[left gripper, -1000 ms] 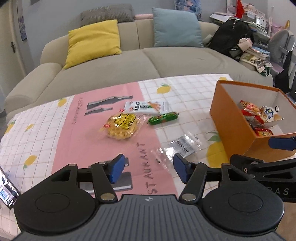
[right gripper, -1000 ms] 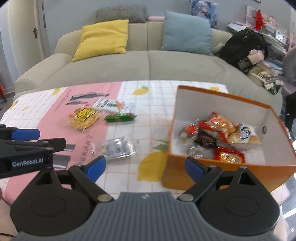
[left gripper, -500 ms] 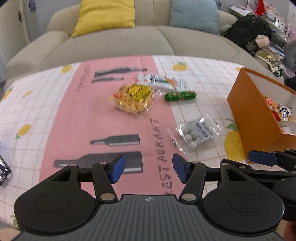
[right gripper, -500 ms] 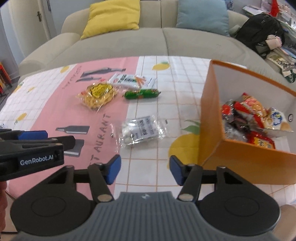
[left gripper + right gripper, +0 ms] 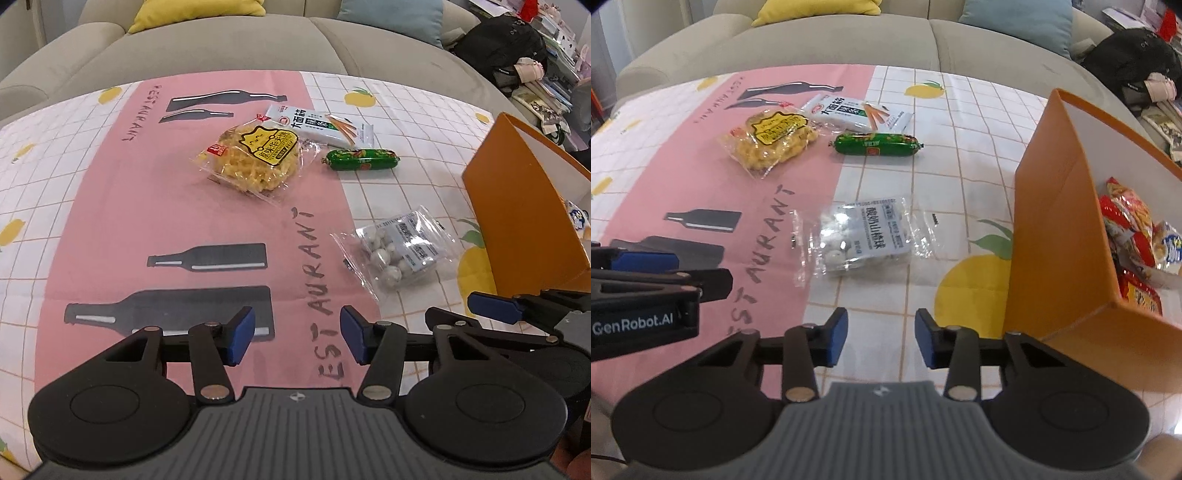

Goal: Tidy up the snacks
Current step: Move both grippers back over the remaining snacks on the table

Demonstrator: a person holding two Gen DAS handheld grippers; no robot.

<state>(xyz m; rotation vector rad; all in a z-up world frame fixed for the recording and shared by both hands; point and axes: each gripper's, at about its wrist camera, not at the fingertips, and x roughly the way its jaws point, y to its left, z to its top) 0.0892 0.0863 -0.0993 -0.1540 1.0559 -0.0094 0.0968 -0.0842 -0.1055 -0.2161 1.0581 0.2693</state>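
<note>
Bright, even daylight, soft shadows only. Glare on clear candy bag (image 5: 862, 236). Heavy fisheye bending at edges, corners dark. Centre sharp.

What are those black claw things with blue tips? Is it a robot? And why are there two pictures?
No robot here. A person holds two pinching tools, one in each hand. Each tool carries a camera looking along its two fingers, so you get two pictures. One shows the left gripper, the other the right gripper. Both are open and hold nothing. On the tablecloth lie four snacks: a yellow noodle cake, a white packet, a green sausage and a clear bag of little balls. The orange box already has snacks inside.
</note>
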